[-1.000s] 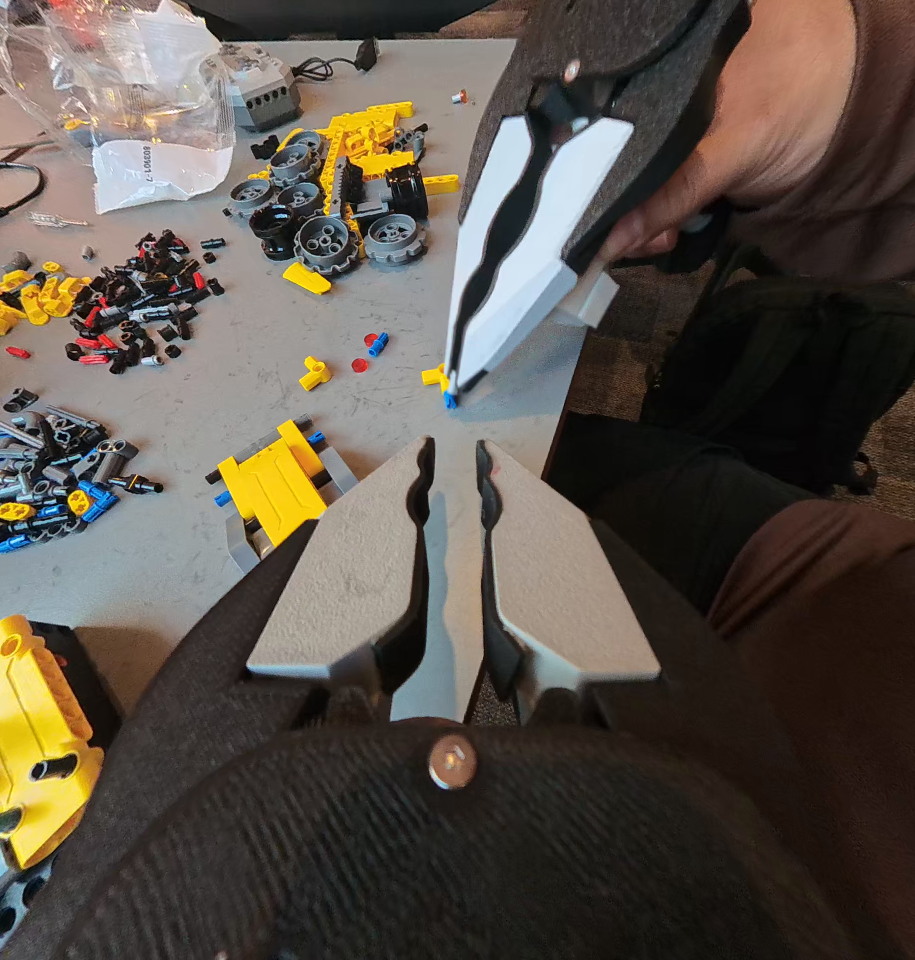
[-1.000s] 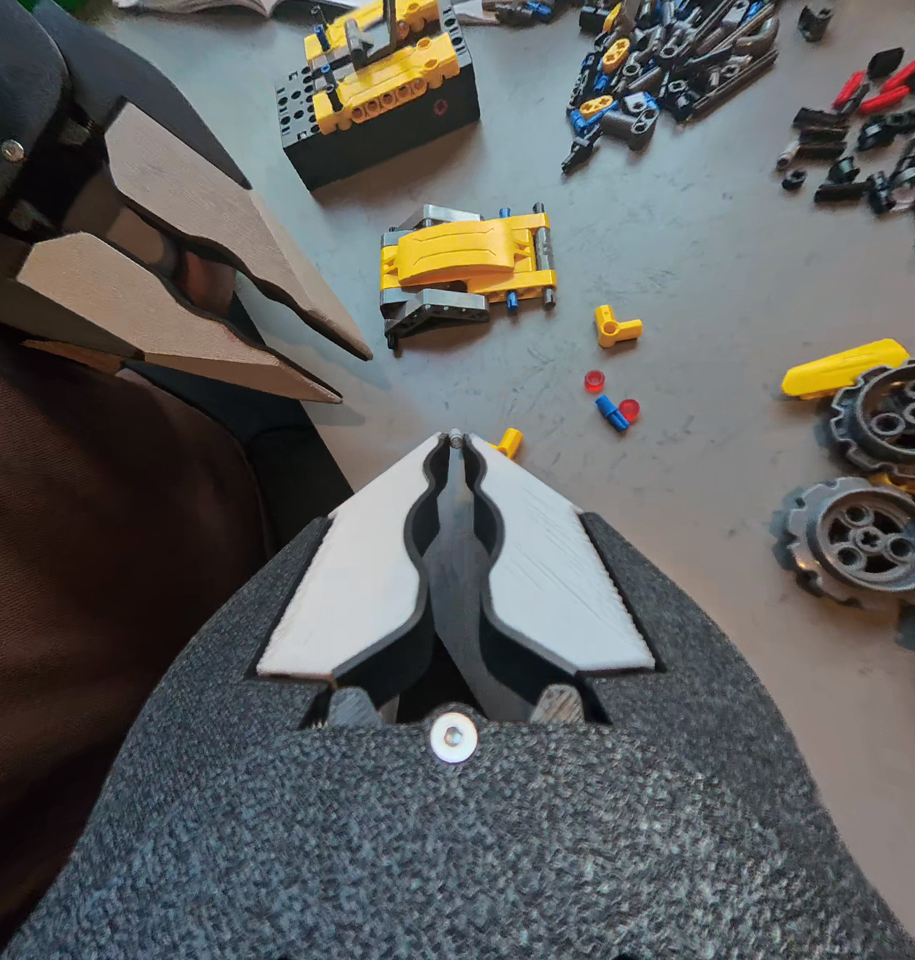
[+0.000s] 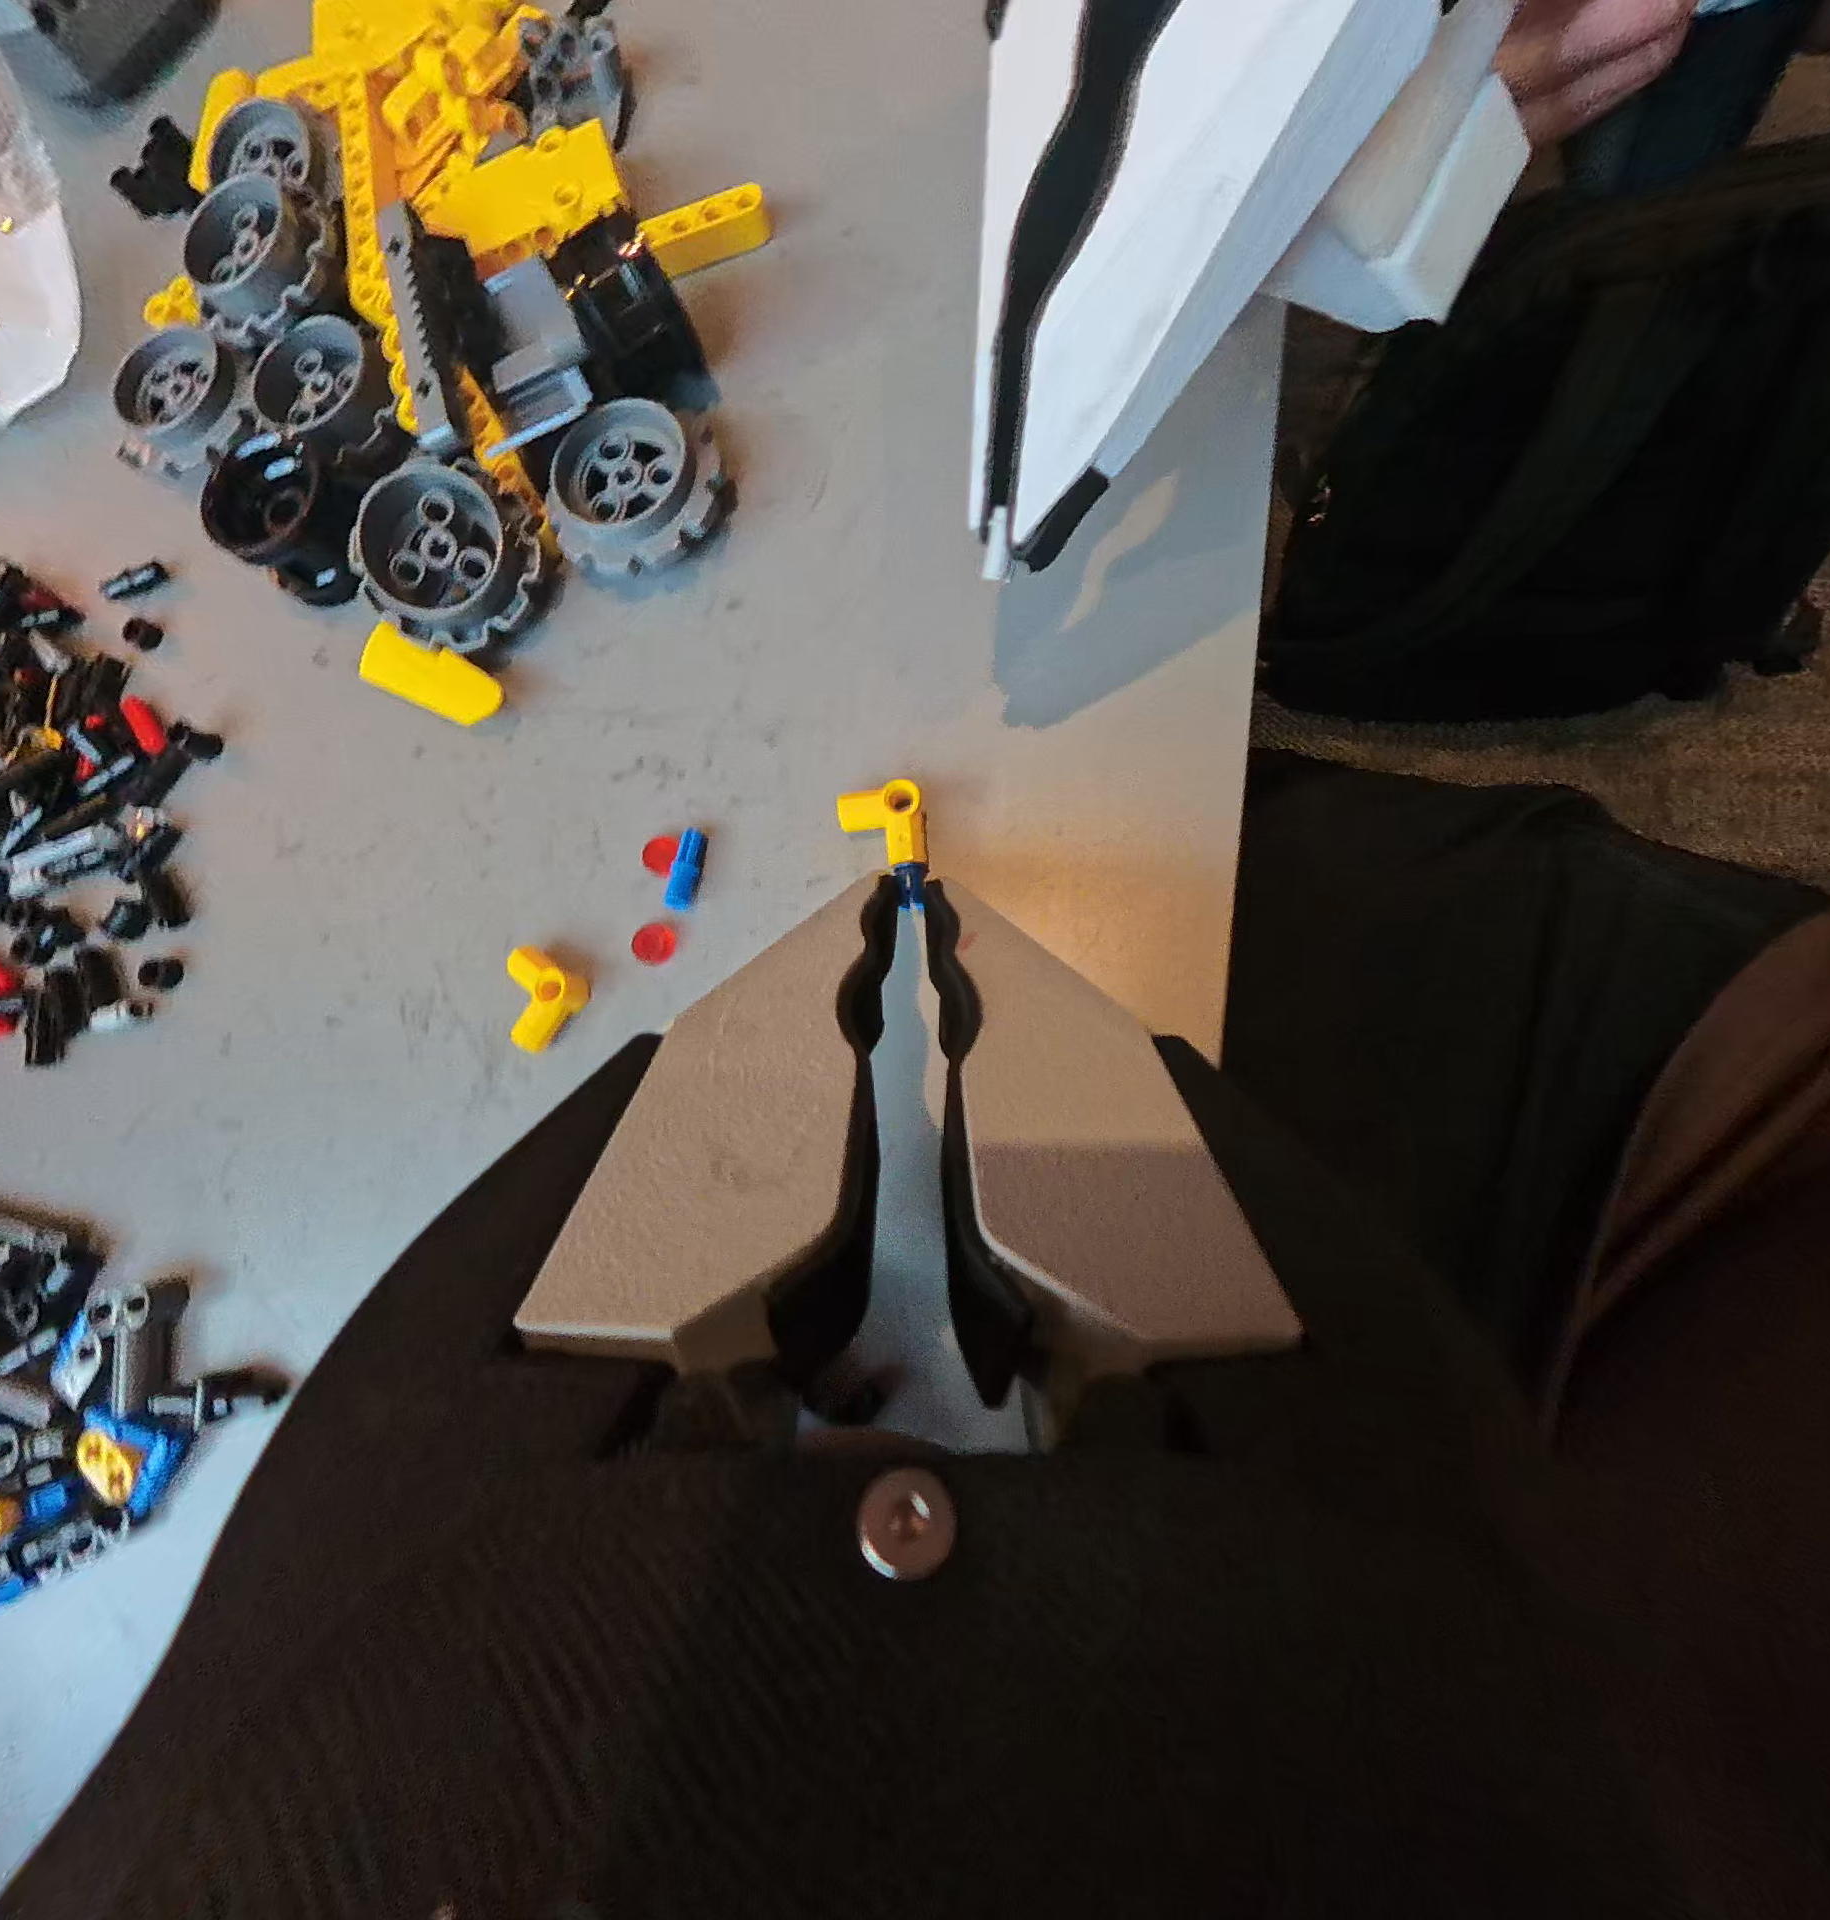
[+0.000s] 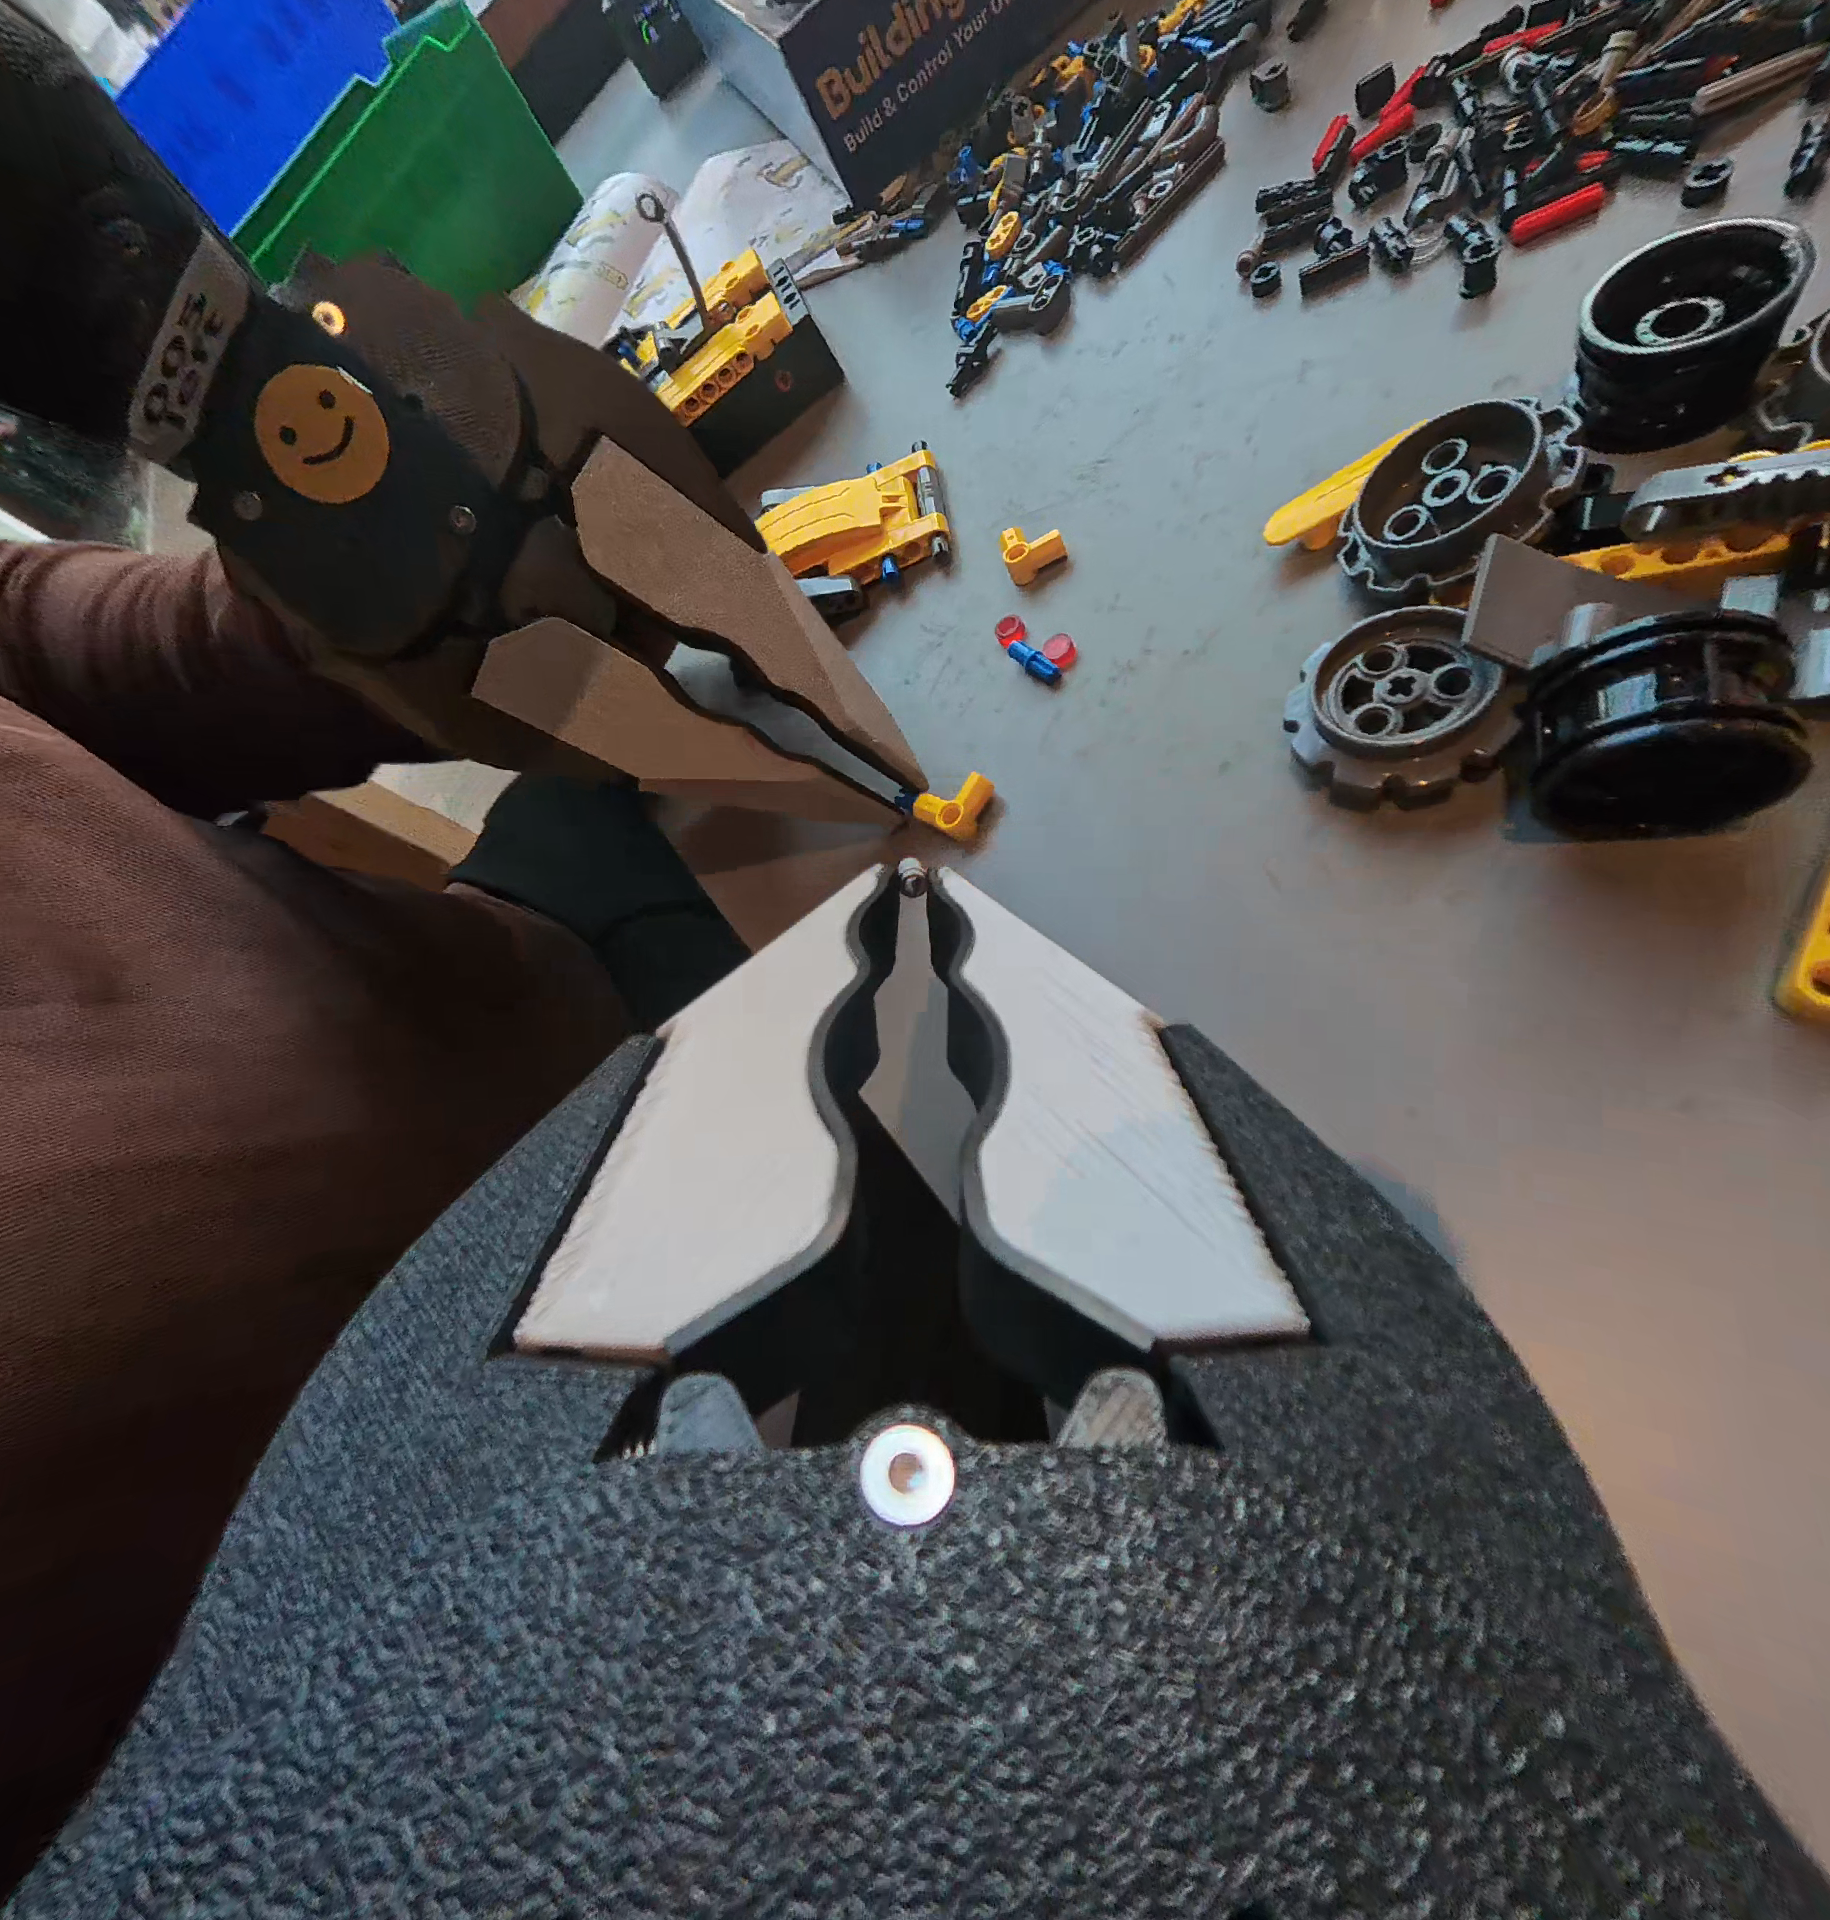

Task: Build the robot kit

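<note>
L gripper: fingers nearly closed, blue pin pinched at tips, yellow elbow piece attached, at table edge. R gripper: nearly closed on small grey pin, held just beside elbow; pieces not joined.

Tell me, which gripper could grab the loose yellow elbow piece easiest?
Probably neither: both are shut on pieces. The left gripper is nearer the loose yellow elbow piece than the right gripper.
</note>
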